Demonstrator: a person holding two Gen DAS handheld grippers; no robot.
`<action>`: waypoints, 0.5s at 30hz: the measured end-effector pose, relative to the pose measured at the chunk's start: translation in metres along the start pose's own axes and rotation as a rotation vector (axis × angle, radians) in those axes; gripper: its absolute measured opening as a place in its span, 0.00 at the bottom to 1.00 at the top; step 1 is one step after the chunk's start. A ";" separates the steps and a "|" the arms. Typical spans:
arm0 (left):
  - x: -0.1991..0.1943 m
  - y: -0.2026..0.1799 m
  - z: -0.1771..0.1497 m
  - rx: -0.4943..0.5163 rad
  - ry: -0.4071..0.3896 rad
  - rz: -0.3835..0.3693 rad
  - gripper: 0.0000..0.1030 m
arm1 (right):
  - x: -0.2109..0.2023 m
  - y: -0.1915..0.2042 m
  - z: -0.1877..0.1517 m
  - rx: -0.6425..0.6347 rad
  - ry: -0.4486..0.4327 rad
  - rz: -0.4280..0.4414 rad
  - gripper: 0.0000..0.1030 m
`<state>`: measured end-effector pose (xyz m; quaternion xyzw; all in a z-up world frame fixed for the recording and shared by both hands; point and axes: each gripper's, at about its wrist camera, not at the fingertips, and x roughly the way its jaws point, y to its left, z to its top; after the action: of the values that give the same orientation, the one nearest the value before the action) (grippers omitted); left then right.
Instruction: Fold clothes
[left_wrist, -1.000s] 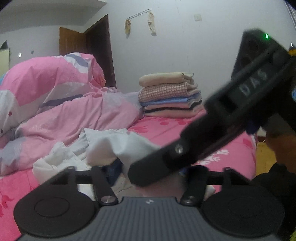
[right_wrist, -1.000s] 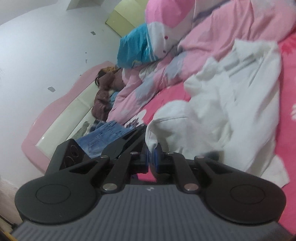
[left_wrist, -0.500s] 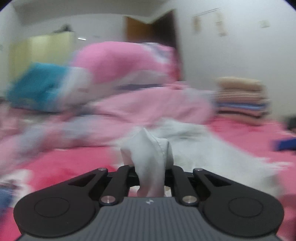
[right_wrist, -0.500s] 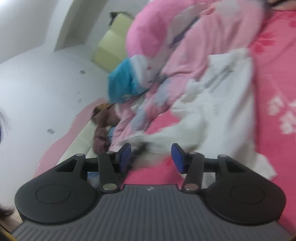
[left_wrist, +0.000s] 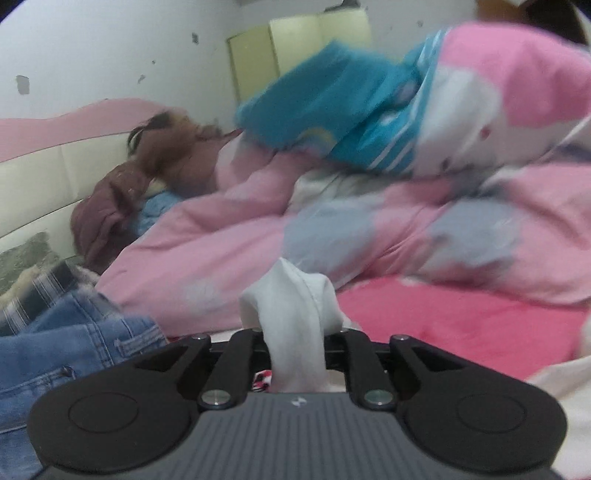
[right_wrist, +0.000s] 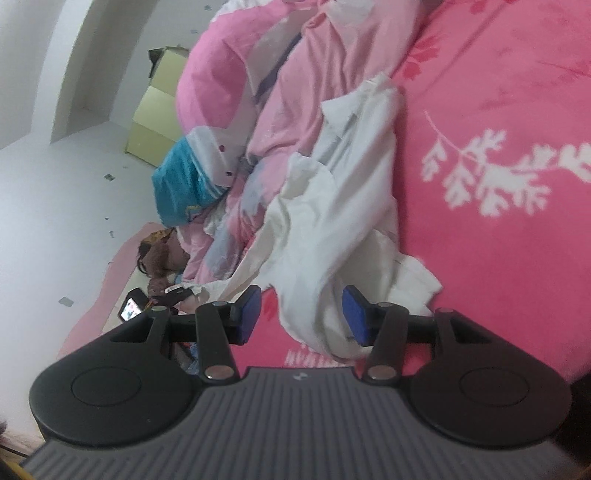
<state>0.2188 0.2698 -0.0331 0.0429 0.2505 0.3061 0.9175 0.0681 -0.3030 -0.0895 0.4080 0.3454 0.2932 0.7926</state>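
A crumpled white garment (right_wrist: 332, 206) lies on the pink bed sheet (right_wrist: 498, 110), stretched toward the headboard. My left gripper (left_wrist: 297, 332) has a bunched corner of this white garment (left_wrist: 291, 295) pinched between its fingers, and the cloth stands up out of them. Its jaws are opening slightly, with the cloth still between them. My right gripper (right_wrist: 303, 315) is open, its blue pads (right_wrist: 249, 314) well apart. The near end of the garment lies just beyond and between them, untouched by the pads.
A heaped pink quilt (left_wrist: 240, 258) and a blue pillow (left_wrist: 332, 110) fill the back of the bed. Blue jeans (left_wrist: 66, 343) and a brown garment (left_wrist: 122, 199) lie by the cream headboard (left_wrist: 44, 166). A yellow cupboard (right_wrist: 155, 122) stands by the wall.
The left gripper closed on the white cloth and swung left, away from the folded stack toward the headboard. The right gripper opened, and its view rolled and dropped toward the garment.
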 end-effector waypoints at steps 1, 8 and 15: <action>0.010 -0.004 -0.005 0.011 0.063 -0.018 0.34 | 0.001 0.000 0.001 0.001 0.004 -0.004 0.47; 0.007 -0.002 -0.037 -0.036 0.316 -0.149 0.80 | 0.003 -0.005 0.004 0.010 0.008 -0.042 0.48; -0.034 0.045 -0.046 -0.142 0.324 -0.173 0.89 | 0.016 0.030 0.004 -0.237 0.040 -0.129 0.48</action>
<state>0.1489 0.2833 -0.0480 -0.0937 0.3756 0.2457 0.8887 0.0756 -0.2778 -0.0674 0.2826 0.3495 0.2886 0.8454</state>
